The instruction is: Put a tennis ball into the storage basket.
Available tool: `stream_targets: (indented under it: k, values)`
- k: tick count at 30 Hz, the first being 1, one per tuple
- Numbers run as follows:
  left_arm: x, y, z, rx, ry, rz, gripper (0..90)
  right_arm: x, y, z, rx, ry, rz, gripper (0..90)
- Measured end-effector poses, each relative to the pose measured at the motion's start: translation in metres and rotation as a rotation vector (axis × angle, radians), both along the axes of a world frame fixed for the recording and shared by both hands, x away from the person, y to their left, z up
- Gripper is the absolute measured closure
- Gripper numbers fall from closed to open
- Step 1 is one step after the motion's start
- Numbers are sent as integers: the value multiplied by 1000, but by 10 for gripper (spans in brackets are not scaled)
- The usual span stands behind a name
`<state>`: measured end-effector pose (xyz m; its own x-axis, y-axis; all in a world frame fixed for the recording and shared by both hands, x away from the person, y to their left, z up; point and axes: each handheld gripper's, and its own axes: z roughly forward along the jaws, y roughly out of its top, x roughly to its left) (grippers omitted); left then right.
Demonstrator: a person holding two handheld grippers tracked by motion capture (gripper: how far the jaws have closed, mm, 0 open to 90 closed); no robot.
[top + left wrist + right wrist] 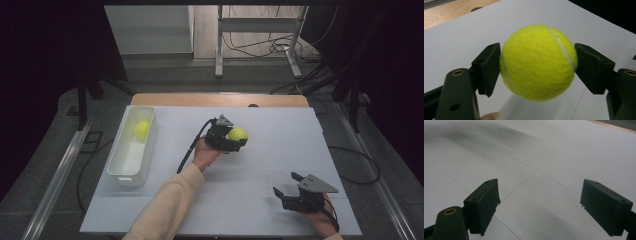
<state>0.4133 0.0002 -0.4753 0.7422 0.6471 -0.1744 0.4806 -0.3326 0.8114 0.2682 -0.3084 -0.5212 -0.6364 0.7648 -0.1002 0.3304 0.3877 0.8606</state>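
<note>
A yellow tennis ball [238, 134] [538, 62] is pinched between the jaws of my left gripper [235, 137] [537, 67] near the middle of the white table; both pads press on its sides and its shadow shows on the table below it. A second yellow tennis ball [142, 129] lies in the far end of a white bin [124, 167] at the left. My right gripper [285, 186] [540, 205] rests low at the front right, jaws wide apart with only bare table between them.
The white table top [260, 165] ends in a wooden strip [220, 100] at the far edge. Beyond it stand a metal frame [260, 45] and loose cables [280, 47] on the floor. Dark curtains flank both sides.
</note>
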Motion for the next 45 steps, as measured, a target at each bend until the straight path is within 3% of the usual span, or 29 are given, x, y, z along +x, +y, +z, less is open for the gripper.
stream_targets:
  k: [45]
  values:
    - [-26,31,2,-41,-7,-4,258,0,1,0,-9,-1,-3,162]
